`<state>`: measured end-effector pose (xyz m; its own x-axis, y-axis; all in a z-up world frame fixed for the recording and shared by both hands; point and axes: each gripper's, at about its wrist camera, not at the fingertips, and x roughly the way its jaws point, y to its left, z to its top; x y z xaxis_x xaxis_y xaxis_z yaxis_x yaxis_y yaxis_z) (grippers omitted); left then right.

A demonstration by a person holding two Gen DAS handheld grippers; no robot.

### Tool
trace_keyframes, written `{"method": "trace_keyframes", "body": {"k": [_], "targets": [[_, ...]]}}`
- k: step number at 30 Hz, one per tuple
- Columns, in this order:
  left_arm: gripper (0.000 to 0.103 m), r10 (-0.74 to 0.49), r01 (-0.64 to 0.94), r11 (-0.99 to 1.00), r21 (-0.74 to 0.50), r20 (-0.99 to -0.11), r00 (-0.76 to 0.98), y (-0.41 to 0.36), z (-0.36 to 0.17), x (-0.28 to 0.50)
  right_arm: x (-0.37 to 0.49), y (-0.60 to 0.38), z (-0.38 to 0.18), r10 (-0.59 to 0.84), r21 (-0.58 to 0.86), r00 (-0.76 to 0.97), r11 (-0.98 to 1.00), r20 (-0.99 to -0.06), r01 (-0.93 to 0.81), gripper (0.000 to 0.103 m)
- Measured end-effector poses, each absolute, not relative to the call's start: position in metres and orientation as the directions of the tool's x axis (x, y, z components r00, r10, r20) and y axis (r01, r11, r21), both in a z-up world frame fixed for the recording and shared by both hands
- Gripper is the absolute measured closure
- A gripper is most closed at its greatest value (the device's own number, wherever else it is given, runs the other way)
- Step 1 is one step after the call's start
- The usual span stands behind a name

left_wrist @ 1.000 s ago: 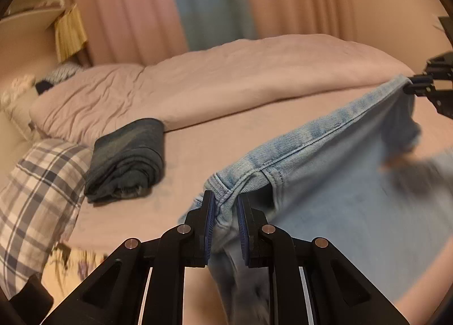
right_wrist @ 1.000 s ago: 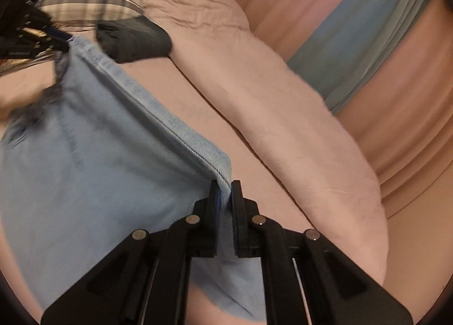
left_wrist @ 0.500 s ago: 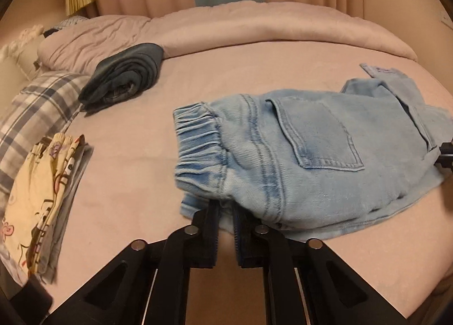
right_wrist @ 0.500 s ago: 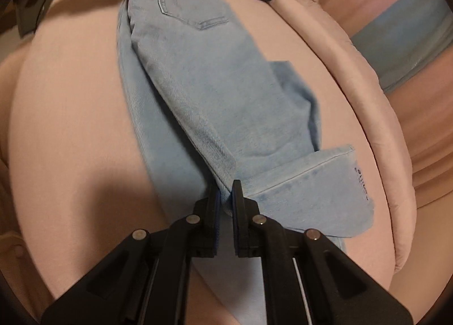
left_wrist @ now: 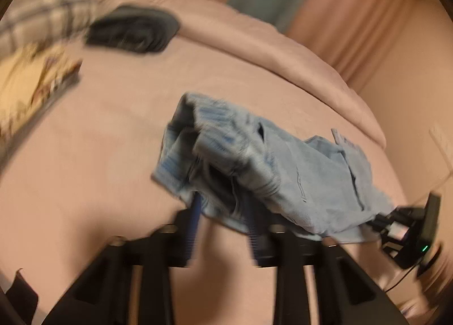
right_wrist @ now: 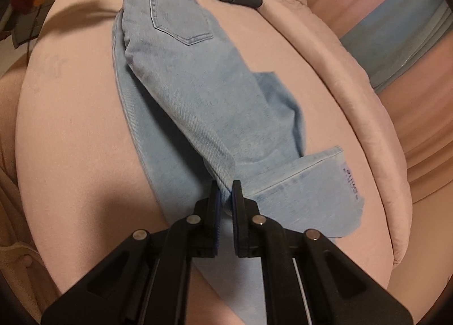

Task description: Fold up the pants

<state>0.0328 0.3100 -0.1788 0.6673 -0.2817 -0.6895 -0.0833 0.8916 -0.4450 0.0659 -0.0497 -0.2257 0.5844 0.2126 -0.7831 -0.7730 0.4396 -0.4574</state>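
Pants [right_wrist: 198,104] in light denim lying on the pink bed [right_wrist: 70,127], left hand-held gripper [left_wrist: 223,220] just opening, spread at the loose waistband, right hand-held gripper [right_wrist: 225,197] pinching a leg fold, back pocket clear only in right view, left view blurred

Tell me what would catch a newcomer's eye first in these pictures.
The light blue denim pants lie lengthwise across the middle of the pink bed, back pocket up. The right tongs pinch the leg end nearest the camera; the left tongs, just opening, straddle the waistband. A folded dark garment sits by the plaid pillow.
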Motion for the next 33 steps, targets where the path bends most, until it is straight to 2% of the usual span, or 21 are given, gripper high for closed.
{"method": "trace_keyframes", "body": {"k": [2, 5, 9, 10, 12, 13, 14, 18, 22, 26, 28, 30, 32, 33], "targets": [[0.042, -0.338, -0.094, 0.842, -0.531, -0.656, 0.675, 0.314, -0.180, 0.030, 0.063, -0.049, -0.230, 0.210, -0.456, 0.583, 0.443, -0.785, -0.772, 0.096], [0.025, -0.394, -0.117, 0.750, -0.651, -0.582, 0.711, 0.322, -0.183, 0.025, 0.060, -0.048, -0.229, 0.216, -0.447, 0.582, 0.456, -0.784, -0.770, 0.096], [0.025, -0.398, -0.138, 0.688, -0.713, -0.529, 0.750, 0.327, -0.181, 0.041, 0.057, -0.050, -0.229, 0.214, -0.447, 0.586, 0.464, -0.782, -0.765, 0.096], [0.025, -0.380, -0.160, 0.700, -0.695, -0.553, 0.741, 0.325, -0.181, 0.049, 0.057, -0.049, -0.229, 0.213, -0.448, 0.587, 0.464, -0.781, -0.764, 0.096], [0.038, -0.343, -0.229, 0.710, -0.666, -0.611, 0.713, 0.327, -0.188, 0.062, 0.056, -0.048, -0.230, 0.208, -0.455, 0.592, 0.462, -0.778, -0.761, 0.096], [0.055, -0.326, -0.256, 0.713, -0.653, -0.632, 0.703, 0.328, -0.190, 0.065, 0.057, -0.048, -0.230, 0.208, -0.457, 0.595, 0.464, -0.777, -0.759, 0.096], [0.065, -0.304, -0.280, 0.717, -0.638, -0.648, 0.698, 0.331, -0.191, 0.066, 0.057, -0.048, -0.229, 0.208, -0.457, 0.596, 0.467, -0.776, -0.757, 0.096], [0.071, -0.281, -0.262, 0.725, -0.637, -0.621, 0.732, 0.336, -0.177, 0.065, 0.056, -0.047, -0.222, 0.219, -0.460, 0.611, 0.482, -0.761, -0.746, 0.096], [0.071, -0.240, -0.276, 0.744, -0.609, -0.629, 0.740, 0.337, -0.166, 0.066, 0.053, -0.042, -0.210, 0.238, -0.467, 0.627, 0.489, -0.742, -0.737, 0.096], [0.071, -0.186, -0.341, 0.804, -0.486, -0.751, 0.633, 0.333, -0.198, 0.076, 0.044, -0.038, -0.216, 0.246, -0.454, 0.602, 0.462, -0.760, -0.762, 0.096], [0.068, -0.163, -0.331, 0.827, -0.455, -0.757, 0.633, 0.329, -0.198, 0.075, 0.040, -0.035, -0.235, 0.217, -0.457, 0.579, 0.427, -0.786, -0.781, 0.096], [0.063, -0.153, -0.334, 0.838, -0.431, -0.773, 0.615, 0.327, -0.192, 0.072, 0.036, -0.030, -0.254, 0.190, -0.483, 0.580, 0.387, -0.792, -0.786, 0.095], [0.044, -0.105, -0.363, 0.854, -0.371, -0.809, 0.579, 0.328, -0.185, 0.070, 0.033, -0.029, -0.257, 0.185, -0.501, 0.595, 0.382, -0.782, -0.777, 0.093], [0.043, -0.071, -0.378, 0.863, -0.336, -0.820, 0.568, 0.329, -0.181, 0.064, 0.034, -0.029, -0.254, 0.189, -0.490, 0.589, 0.393, -0.785, -0.778, 0.092]]}}
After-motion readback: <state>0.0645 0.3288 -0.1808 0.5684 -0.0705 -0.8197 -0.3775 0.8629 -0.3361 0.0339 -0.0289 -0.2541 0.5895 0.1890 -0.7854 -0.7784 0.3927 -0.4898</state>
